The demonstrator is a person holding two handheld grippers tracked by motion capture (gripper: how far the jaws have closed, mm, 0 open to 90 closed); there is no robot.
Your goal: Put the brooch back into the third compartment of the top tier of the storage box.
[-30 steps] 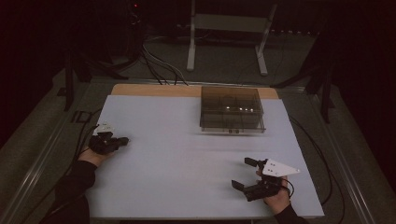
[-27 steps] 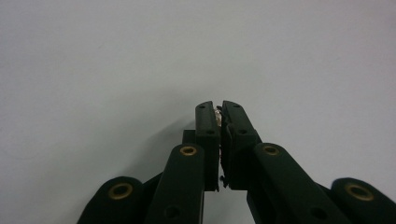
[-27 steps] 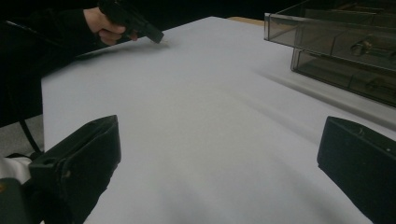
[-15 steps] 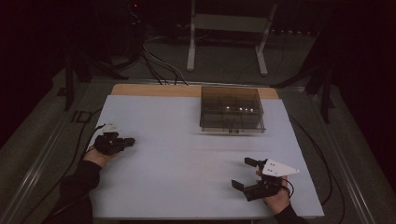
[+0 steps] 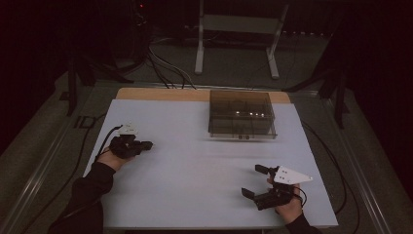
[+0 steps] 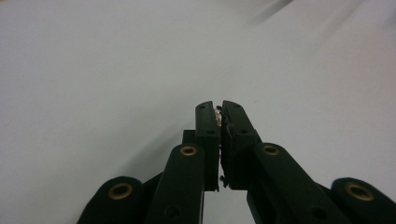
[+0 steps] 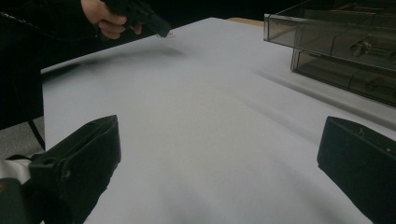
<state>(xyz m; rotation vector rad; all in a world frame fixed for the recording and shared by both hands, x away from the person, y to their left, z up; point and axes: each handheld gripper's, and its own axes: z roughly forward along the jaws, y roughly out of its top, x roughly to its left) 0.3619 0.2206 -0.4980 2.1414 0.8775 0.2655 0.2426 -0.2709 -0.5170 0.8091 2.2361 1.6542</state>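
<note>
My left gripper [image 5: 148,145] hovers over the left side of the white table [image 5: 195,170], pointing right. Its jaws are shut on a small shiny piece [image 6: 217,112] pinched at the tips, in the left gripper view [image 6: 219,105]. The right gripper view shows that same gripper [image 7: 163,31] far off in a hand, with a glint at its tip. My right gripper [image 5: 250,180] rests near the front right of the table, open, with nothing between its fingers [image 7: 79,158]. A smoked clear compartment box [image 5: 242,114] stands at the back of the table.
Small metal parts glint inside the box's compartments [image 7: 362,46]. A wooden strip [image 5: 160,93] runs along the table's far edge. Cables [image 5: 87,146] trail off the left side and others lie on the floor beyond. A white stand [image 5: 236,29] rises behind the table.
My left gripper has moved rightward, toward the middle of the table, and risen a little with its jaws still shut. The right gripper has stayed put.
</note>
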